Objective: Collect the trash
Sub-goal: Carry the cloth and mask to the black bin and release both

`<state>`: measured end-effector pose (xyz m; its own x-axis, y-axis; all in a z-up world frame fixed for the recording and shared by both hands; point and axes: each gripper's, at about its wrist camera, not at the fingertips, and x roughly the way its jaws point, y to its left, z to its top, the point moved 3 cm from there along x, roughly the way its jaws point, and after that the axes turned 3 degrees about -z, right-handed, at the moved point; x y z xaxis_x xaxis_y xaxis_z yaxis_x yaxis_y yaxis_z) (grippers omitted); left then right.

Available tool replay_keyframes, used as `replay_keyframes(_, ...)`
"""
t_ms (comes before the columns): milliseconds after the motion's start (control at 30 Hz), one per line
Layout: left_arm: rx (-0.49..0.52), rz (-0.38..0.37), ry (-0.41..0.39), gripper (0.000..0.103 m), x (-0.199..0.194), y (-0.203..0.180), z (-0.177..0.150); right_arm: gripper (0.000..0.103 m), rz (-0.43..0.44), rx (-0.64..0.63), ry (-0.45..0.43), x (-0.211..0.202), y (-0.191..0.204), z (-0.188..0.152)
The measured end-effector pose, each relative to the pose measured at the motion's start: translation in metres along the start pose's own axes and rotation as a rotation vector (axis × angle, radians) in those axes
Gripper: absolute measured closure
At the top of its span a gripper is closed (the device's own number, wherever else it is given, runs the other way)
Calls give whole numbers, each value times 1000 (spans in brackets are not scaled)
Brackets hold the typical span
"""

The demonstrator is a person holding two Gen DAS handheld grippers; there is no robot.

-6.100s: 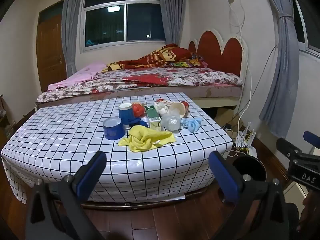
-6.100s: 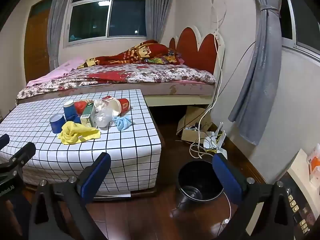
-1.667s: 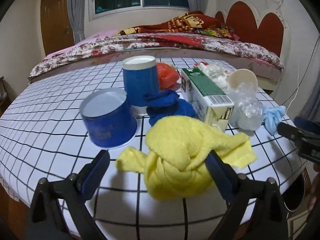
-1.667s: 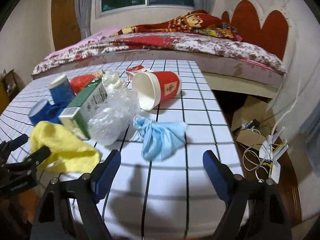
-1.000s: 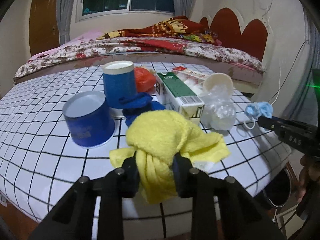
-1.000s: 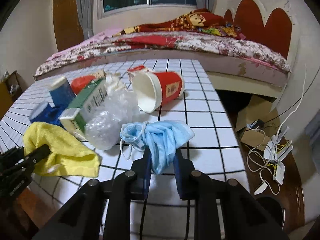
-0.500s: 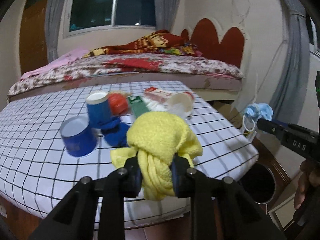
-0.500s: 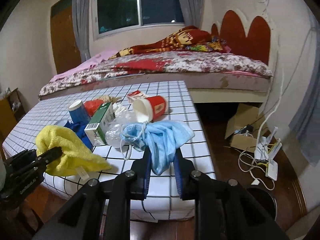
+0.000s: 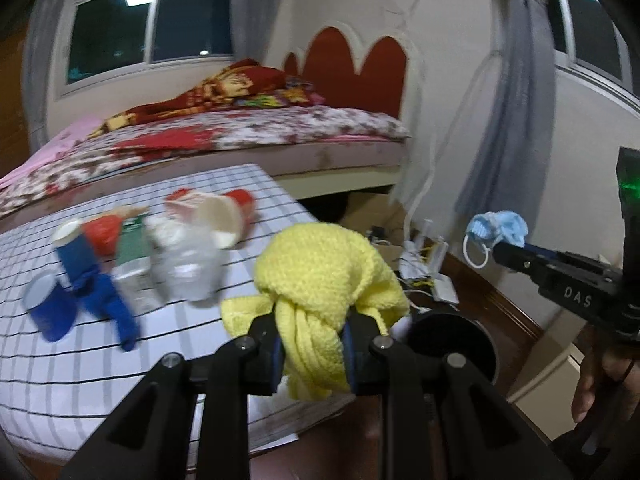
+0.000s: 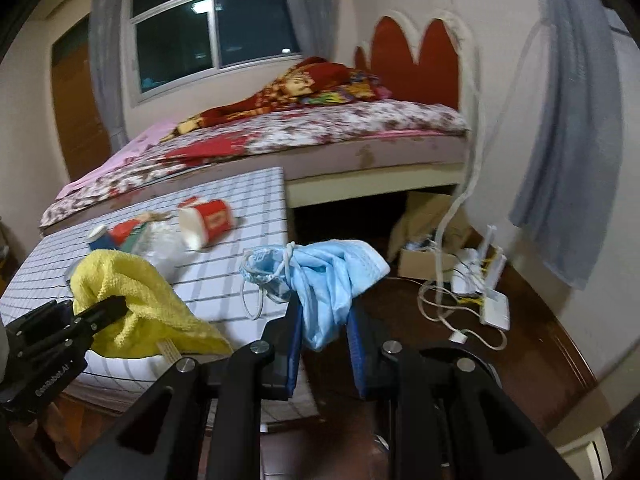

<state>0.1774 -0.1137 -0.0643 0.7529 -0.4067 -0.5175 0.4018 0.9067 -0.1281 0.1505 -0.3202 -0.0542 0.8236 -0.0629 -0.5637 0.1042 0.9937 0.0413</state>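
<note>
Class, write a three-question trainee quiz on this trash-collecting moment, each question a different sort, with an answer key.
1. True or false: the left gripper is clamped on the crumpled yellow knitted cloth.
2. What does the right gripper hold? A) red paper cup B) light blue face mask C) green carton
3. Fill in: the round black bin stands on the wooden ____.

Key: 1 true; 2 B, the light blue face mask; 3 floor.

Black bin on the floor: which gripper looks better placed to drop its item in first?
Probably the left gripper. Its yellow cloth hangs just beside the black bin. The right gripper, shut on the blue face mask, appears higher and farther off.
</note>
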Motion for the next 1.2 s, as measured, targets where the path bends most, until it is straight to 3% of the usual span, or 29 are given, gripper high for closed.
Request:
replay_keyframes(367,101,-176,86,78,54,-102,-13,80,-120,107,82,8,-99,-37)
replay_keyframes(767,168,-260,275,78,136,-167,-51,80,-128,155,277,80,-164,-103)
replay_keyframes(833,163,-290,317,67,147,-173,-59,79,-111,166,306,95,-171,-112)
replay_keyframes(867,159,-291,331,60,152,-174,-60,75,-107,167,323,101,-172,-115)
replay_keyframes(900,155,-274,347,41,154,-174,-63,62,-113,173,358,110,-177,-122)
replay_keyframes(933,157,-257,338,29,154,-174,-63,43,-132,179,371,113,-180,-125)
replay_keyframes(1133,154,-161,243,2,121,-156,-43,3,-207,212,357,96,-196,-129)
replay_keyframes(1200,154,-128,217,1,111,-150,-36,1,-215,202,321,82,-190,-121)
